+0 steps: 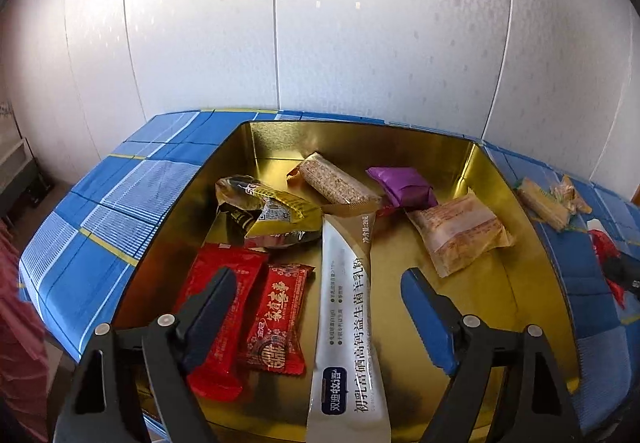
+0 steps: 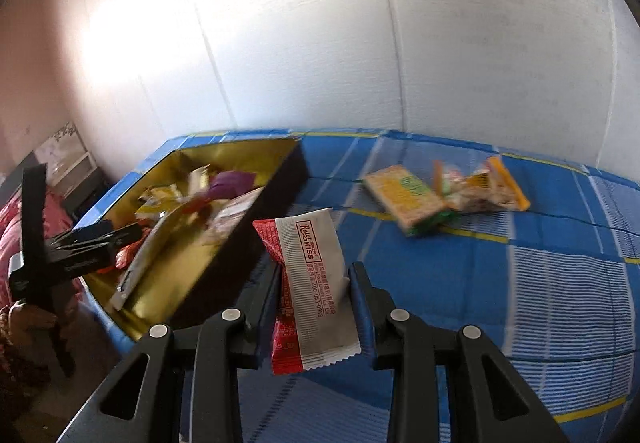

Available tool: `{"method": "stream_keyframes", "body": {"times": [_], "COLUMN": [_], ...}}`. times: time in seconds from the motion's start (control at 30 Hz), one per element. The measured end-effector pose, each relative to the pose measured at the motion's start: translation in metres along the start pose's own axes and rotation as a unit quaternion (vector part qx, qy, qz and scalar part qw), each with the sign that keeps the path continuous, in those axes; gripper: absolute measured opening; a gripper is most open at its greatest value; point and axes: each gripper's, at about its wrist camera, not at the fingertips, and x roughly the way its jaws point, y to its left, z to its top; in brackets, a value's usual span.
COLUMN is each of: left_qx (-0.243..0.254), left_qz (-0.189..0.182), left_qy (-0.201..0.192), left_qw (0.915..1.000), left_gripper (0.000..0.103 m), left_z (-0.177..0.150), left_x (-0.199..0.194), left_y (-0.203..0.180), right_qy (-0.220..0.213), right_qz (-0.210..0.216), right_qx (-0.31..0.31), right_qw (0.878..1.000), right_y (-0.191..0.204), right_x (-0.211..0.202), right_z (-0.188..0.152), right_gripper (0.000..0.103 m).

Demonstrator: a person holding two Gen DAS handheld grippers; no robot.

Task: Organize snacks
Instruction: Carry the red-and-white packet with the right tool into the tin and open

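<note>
The left tool (image 1: 316, 307) hangs wide open and empty over the gold tin (image 1: 476, 159) of snacks on the desk (image 2: 520, 283). Right of the tin, the right tool (image 2: 314, 283) grips a red-and-white packet (image 2: 316, 283).

Gold tin (image 1: 472, 163) on blue plaid cloth (image 1: 132, 179).

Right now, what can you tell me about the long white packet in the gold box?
The long white packet is a slim, shiny stick pouch, white with a tan-gold top end and dark Chinese lettering down its length. It lies flat on the floor of the gold box, running from near to far. Its top end touches the grainy snack bar. The open left gripper hovers over it.
</note>
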Motion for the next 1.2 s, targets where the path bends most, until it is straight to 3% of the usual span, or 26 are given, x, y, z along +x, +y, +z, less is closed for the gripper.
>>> {"method": "stream_keyframes", "body": {"times": [0.6,0.8,1.0,1.2], "left_qx": [-0.062,-0.108,-0.172,-0.177], "left_qz": [-0.017,-0.013,-0.021,-0.021], "left_qy": [0.007,0.004,0.018,0.018], "left_qw": [0.9979,0.994,0.9847,0.9838], "left_gripper": [0.085,0.085,0.085,0.085], "left_z": [0.004,0.005,0.001,0.001], "left_x": [-0.003,-0.005,-0.001,-0.001], "left_y": [0.026,0.046,0.07,0.073], "right_qy": [0.024,0.061,0.098,0.133], "right_qz": [0.036,0.031,0.035,0.01], "right_qx": [-0.082,-0.082,-0.063,-0.086], "right_qw": [0.996,0.994,0.993,0.987], "right_y": [0.099,0.116,0.125,0.14], "right_x": [0.028,0.056,0.077,0.102], "right_z": [0.026,0.031,0.035,0.037], "right_gripper": [0.034,0.034,0.034,0.034]}}
